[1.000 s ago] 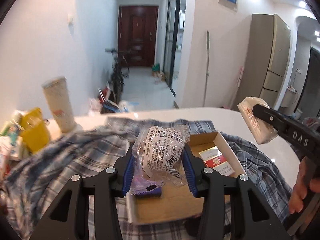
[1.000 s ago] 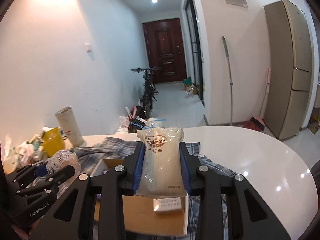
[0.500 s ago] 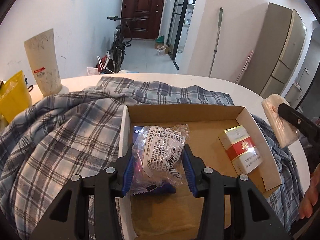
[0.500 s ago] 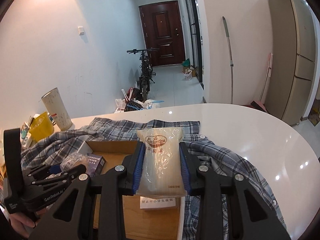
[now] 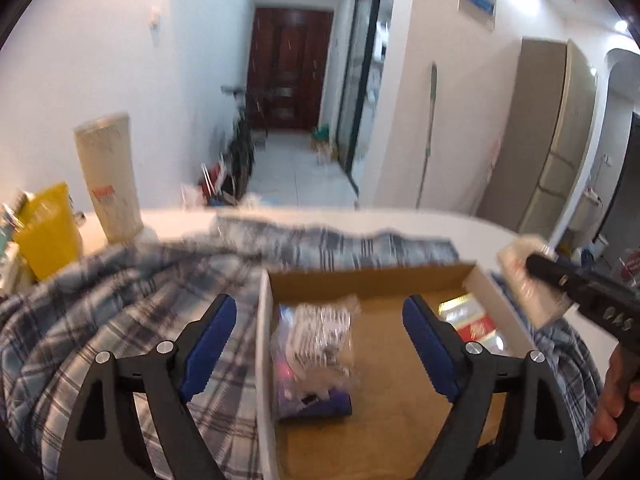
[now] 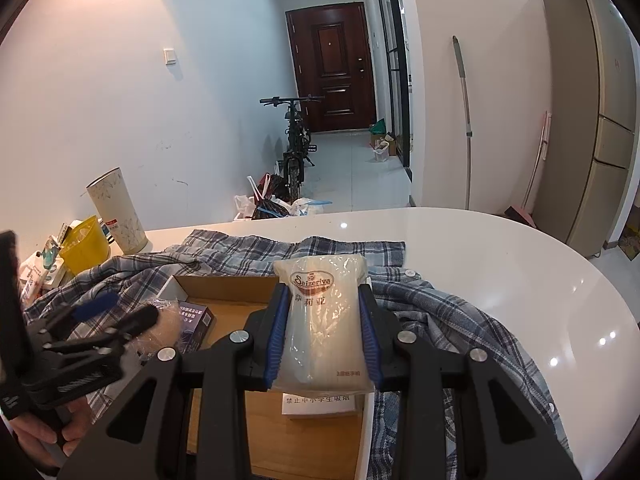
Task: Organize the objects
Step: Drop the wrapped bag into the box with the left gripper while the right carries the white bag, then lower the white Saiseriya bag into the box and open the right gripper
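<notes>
cardboard box (image 5: 400,280) on the tabletop's plaid shirt (image 5: 120,300) holds the crinkly packet (image 5: 316,344), freed as the left hand-held gripper (image 5: 320,320) just opened wide. right hand-held gripper (image 6: 324,328) clamps a wipes pack (image 6: 324,312) over the right wall; an early release may drop it outside.

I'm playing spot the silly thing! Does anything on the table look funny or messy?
Yes. A blue plaid shirt lies rumpled across the white table, and the shallow cardboard box sits right on top of it, like a tablecloth. Nothing looks spilled or broken.
</notes>
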The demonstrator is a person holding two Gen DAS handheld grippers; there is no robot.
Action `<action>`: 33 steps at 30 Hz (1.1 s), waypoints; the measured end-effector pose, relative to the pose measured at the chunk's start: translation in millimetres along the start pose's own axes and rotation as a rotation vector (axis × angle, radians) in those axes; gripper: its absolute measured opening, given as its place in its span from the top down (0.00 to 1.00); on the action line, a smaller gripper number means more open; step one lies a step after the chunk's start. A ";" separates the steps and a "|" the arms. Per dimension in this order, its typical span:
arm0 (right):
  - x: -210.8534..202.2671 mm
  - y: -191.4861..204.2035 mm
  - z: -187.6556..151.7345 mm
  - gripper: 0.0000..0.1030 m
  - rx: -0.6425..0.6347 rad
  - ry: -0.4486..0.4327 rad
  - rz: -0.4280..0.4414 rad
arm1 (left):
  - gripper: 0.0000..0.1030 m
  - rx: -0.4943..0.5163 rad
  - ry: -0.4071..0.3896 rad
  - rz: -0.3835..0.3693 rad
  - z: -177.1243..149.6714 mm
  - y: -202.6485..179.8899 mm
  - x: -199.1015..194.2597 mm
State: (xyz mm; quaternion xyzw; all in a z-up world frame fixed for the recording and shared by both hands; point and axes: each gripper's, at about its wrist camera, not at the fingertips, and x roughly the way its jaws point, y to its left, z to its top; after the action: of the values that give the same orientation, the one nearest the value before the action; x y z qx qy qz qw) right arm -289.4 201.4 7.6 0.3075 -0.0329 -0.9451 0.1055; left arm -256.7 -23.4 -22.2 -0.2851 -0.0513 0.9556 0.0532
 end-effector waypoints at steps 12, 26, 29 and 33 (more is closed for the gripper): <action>40.7 3.6 -14.9 0.68 -0.013 0.138 0.016 | 0.06 0.012 -0.099 0.039 -1.4 -0.8 -13.6; 53.7 -0.5 -23.1 0.49 -0.035 0.179 -0.022 | 0.00 0.037 -0.122 0.036 -4.2 -9.2 -20.8; 42.2 -1.6 -17.5 0.40 -0.028 0.141 -0.023 | 0.00 0.050 -0.151 0.041 -0.6 -10.3 -30.7; 17.3 -1.2 -3.7 0.38 -0.021 0.087 -0.017 | 0.00 0.062 -0.189 0.057 9.1 -12.2 -50.6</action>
State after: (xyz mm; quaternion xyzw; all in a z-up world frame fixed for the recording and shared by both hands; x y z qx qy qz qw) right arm -301.2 198.8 -5.5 0.3475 -0.0158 -0.9320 0.1021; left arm -218.8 -18.6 14.2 -0.1934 -0.0184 0.9805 0.0295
